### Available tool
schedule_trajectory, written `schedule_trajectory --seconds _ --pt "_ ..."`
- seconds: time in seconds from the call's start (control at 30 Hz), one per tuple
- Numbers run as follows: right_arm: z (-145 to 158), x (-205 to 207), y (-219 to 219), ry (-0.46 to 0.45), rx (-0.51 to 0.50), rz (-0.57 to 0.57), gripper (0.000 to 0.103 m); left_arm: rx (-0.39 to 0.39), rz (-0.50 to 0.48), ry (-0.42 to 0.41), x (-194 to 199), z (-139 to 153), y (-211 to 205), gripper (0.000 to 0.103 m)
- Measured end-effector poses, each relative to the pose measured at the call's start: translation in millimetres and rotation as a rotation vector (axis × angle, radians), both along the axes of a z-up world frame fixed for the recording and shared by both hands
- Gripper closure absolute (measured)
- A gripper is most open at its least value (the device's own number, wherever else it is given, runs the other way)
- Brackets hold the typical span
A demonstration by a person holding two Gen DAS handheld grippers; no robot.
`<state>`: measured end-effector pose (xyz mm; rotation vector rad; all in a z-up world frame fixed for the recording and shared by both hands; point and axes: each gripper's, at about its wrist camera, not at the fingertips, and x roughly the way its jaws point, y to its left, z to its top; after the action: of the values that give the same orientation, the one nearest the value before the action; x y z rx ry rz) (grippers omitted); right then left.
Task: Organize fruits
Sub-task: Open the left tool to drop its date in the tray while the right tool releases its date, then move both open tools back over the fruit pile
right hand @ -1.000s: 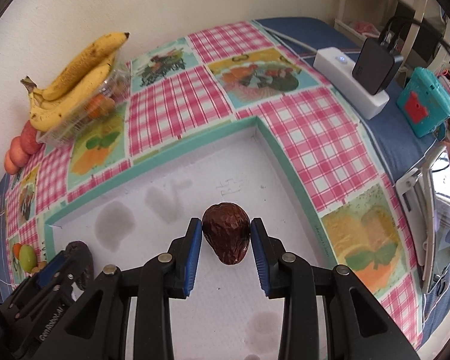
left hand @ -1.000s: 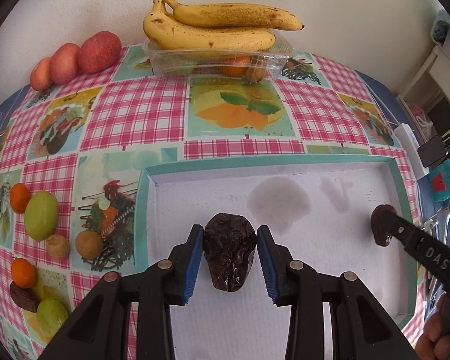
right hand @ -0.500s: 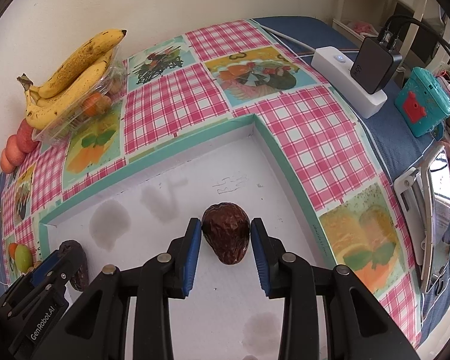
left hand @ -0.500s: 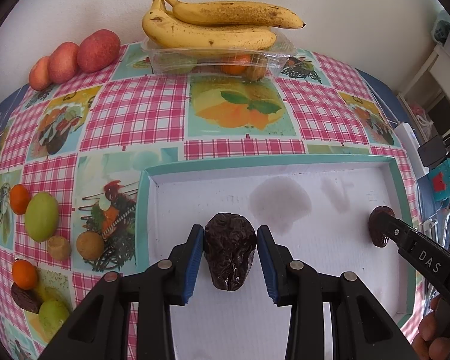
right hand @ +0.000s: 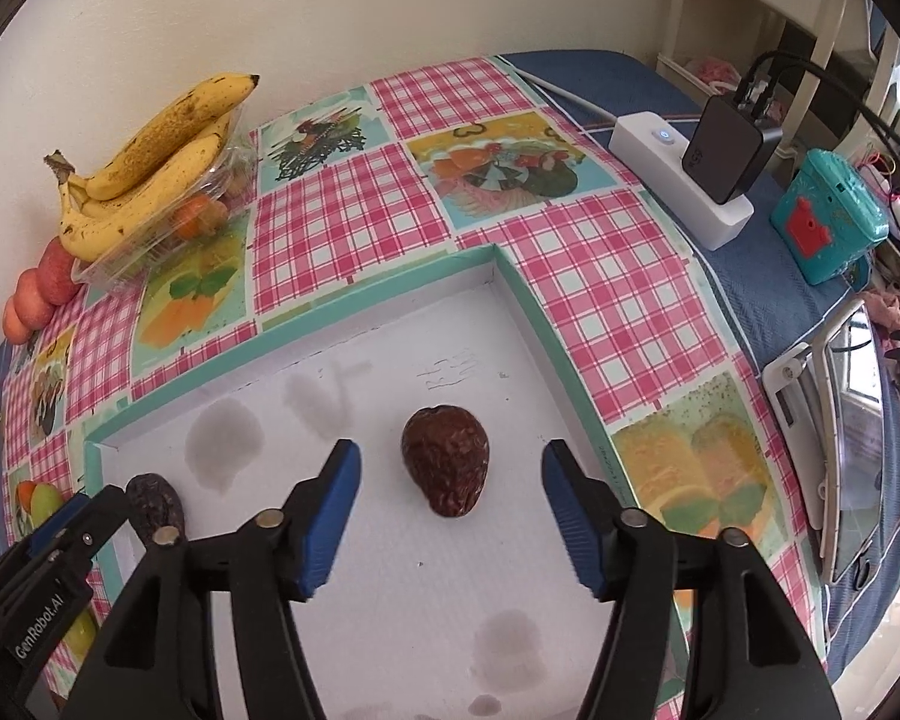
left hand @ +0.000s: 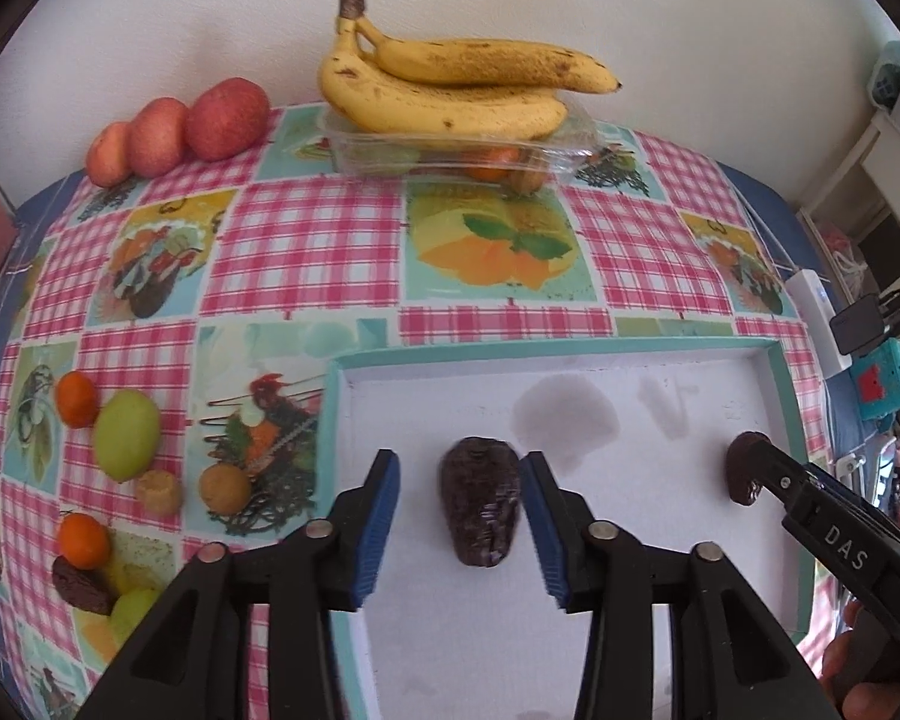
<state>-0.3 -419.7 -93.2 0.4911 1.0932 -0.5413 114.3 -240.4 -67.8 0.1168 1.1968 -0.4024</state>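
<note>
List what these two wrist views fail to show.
- Left wrist view: fruit inside the clear container, masked by the bananas and glare.
- Left wrist view: right-hand dark fruit, partly covered by the right gripper.
- Right wrist view: left-hand dark fruit, partly behind the left gripper.

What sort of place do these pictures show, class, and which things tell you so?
Probably a home, likely a dining table in a lived-in room: a fruit-print checked tablecloth, bananas on a plastic punnet, and a power strip with a charger.

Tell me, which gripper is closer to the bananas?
Left. The left gripper faces the bananas straight across the tablecloth; the right gripper sits farther over, bananas far to its left.
</note>
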Motion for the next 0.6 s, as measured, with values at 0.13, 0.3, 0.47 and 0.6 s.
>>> schedule_trajectory --seconds 0.13,0.3,0.47,0.6 --pt "5 -1 8 -0.004 -0.015 0.012 0.026 0.018 0.032 -0.012 0 4 11 0.038" --pt "10 -2 20 -0.010 -0.029 0.031 0.022 0.059 0.096 -0.041 0 8 32 0.026" --pt "13 -4 35 -0.010 -0.039 0.052 0.019 0.087 0.166 -0.072 -2 12 63 0.021" --pt "16 -5 45 -0.014 -0.047 0.070 0.019 0.105 0.209 -0.099 -4 17 87 0.017"
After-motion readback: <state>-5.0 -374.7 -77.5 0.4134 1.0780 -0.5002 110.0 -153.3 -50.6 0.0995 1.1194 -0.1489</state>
